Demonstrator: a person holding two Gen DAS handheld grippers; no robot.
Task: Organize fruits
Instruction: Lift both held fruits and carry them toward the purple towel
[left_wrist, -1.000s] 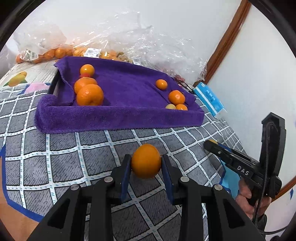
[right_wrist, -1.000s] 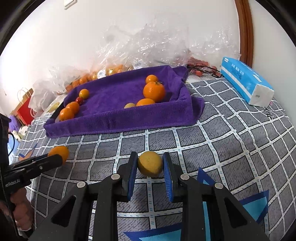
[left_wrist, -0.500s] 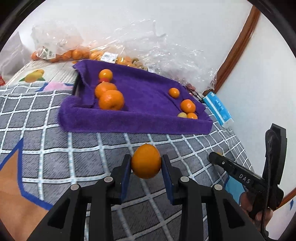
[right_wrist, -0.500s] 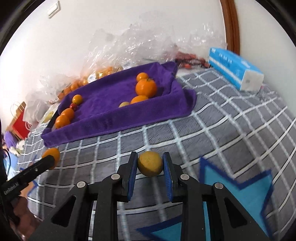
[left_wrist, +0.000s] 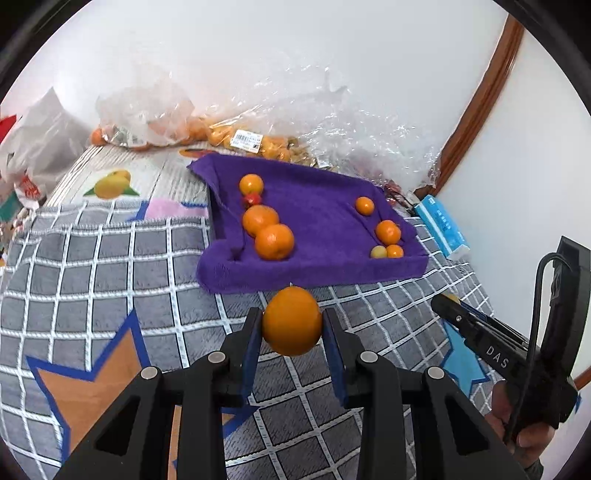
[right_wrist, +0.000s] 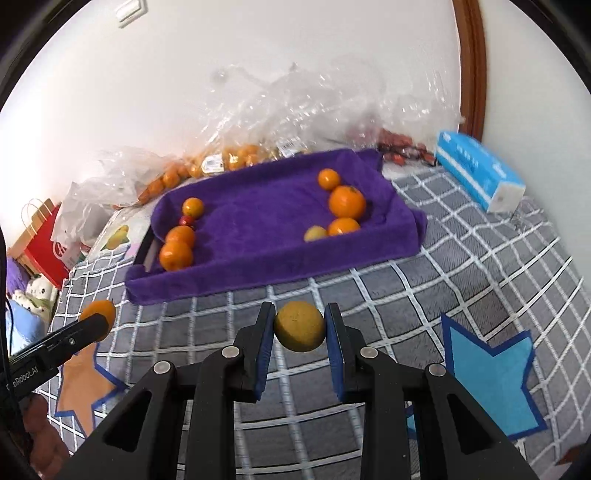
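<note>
Here the left gripper (left_wrist: 291, 326) is pinched on an orange (left_wrist: 291, 326) at lower centre of the left wrist view, and the right gripper (right_wrist: 300, 326) is pinched on a yellowish fruit (right_wrist: 300, 326) at lower centre of the right wrist view; both fruits are held clear above the checked blanket (right_wrist: 461, 266), just short of the near edge of the purple towel-lined tray (left_wrist: 314, 273)

The step in hand is judged to be the carry to the tray. It is best done if each fruit is brought over the raised near rim before the jaws are eased apart, and is set down low on the cloth so that it is not left to roll. A like-with-like placing is suggested: the orange beside the large oranges (left_wrist: 267, 230) at the left of the tray, the yellowish fruit beside the small pale fruit (left_wrist: 378, 252) at the tray's right, though this sorting is only a guess.

In the tray, three oranges and a small red fruit (left_wrist: 252, 199) are lined along the left wall; three smaller orange fruits and the pale one are gathered along the right side. The middle is bare. Clear plastic bags (left_wrist: 236, 138) of more orange fruit are heaped behind the tray, in the upper part of the frame
</note>
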